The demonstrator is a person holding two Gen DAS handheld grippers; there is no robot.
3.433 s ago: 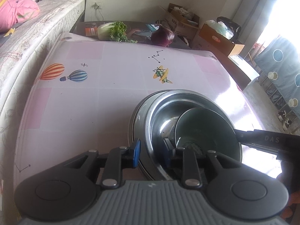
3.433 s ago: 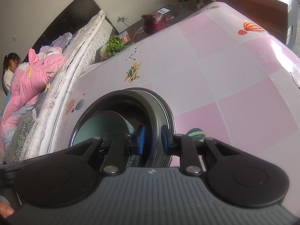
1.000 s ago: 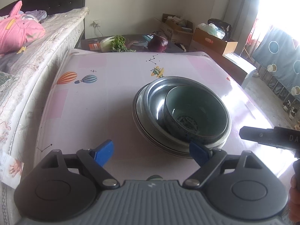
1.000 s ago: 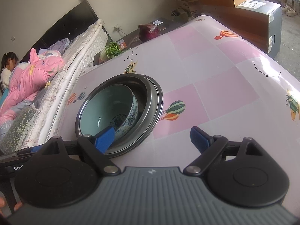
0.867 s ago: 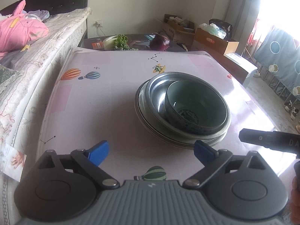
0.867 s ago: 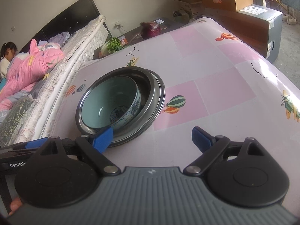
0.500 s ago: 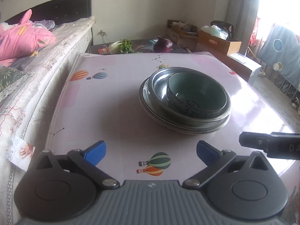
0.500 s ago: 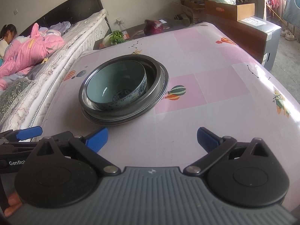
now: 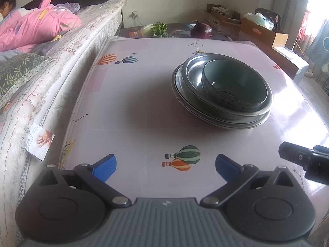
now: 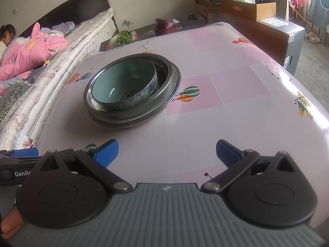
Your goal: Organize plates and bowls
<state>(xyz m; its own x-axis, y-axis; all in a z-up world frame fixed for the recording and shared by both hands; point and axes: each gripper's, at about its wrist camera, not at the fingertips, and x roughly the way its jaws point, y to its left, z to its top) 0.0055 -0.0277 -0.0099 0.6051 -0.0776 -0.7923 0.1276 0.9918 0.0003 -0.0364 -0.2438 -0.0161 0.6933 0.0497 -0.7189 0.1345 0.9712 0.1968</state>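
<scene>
A stack of dishes sits on the table (image 9: 127,107), which is covered by a pink-checked cloth printed with hot-air balloons. At the bottom are metal plates (image 9: 224,121), on them a steel bowl (image 9: 193,74), and inside that a teal ceramic bowl (image 9: 234,84) with a blue-and-white pattern on its outside, resting toward one side of the steel bowl rather than centred. In the right wrist view the same stack lies on the left half of the table, the ceramic bowl (image 10: 123,86) nested in the steel bowl (image 10: 164,76) above the plates (image 10: 131,121).

The left hand-held gripper (image 9: 165,166) hovers at the near edge of the table, its blue-padded jaws spread wide and holding nothing, well apart from the stack. The right hand-held gripper (image 10: 166,151) is likewise spread wide and empty, near the table's front edge.

A bed (image 9: 51,47) runs along the left side of the table, with a pink bundle (image 9: 35,28) on it. Beyond the far edge lie leafy greens (image 9: 159,28) and a purple cabbage (image 9: 200,28), with cardboard boxes (image 9: 261,30) to the far right.
</scene>
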